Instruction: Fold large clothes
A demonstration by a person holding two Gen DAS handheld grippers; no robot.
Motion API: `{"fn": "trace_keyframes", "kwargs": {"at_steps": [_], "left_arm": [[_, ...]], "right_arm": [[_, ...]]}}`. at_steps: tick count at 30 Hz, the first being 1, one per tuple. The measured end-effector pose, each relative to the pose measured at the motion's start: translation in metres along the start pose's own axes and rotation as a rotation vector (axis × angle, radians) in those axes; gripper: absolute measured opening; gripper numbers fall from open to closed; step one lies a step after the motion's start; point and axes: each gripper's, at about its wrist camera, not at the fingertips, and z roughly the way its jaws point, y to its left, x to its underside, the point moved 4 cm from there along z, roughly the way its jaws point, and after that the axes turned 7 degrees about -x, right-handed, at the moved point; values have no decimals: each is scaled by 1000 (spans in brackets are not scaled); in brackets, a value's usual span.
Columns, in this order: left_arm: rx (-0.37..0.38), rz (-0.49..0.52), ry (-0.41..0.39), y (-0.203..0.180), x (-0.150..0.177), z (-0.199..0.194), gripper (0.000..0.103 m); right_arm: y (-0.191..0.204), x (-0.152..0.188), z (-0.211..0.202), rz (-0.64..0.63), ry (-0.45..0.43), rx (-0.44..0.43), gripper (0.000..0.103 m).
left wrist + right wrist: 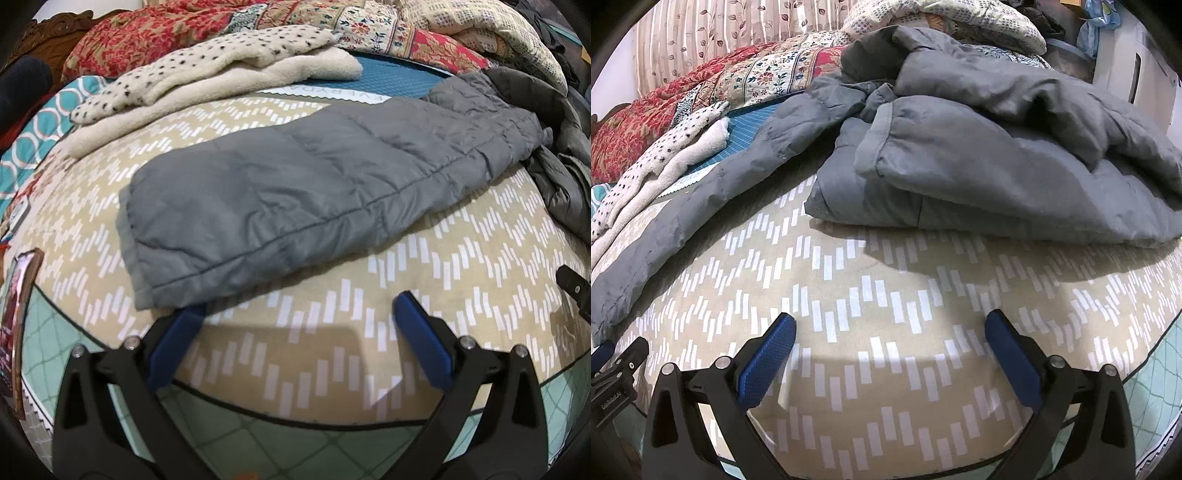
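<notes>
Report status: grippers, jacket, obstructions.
Left gripper and right gripper open, empty. Grey puffer jacket bunched, sleeve stretched out. Spotted fleece lies beyond.

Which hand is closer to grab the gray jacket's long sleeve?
Probably left. The left tongs are open right at the sleeve's cuff end. The right tongs, also open, face bare bedsheet, with the jacket's bunched body farther off.

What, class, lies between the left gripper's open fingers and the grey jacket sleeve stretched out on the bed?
Nothing visible. The left gripper is open right at the cuff end of the grey jacket sleeve, its left finger already at the cuff's edge; only bare patterned bedsheet lies between.
</notes>
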Motion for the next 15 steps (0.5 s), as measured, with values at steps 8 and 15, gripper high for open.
{"fn": "trace_keyframes", "kwargs": {"at_steps": [8, 15], "left_arm": [[-9, -8, 4, -1, 0, -1, 99], [-56, -59, 56, -3, 9, -9, 99]], "right_arm": [[0, 0, 1, 0, 0, 0, 14], [0, 0, 1, 1, 0, -1, 14]]}}
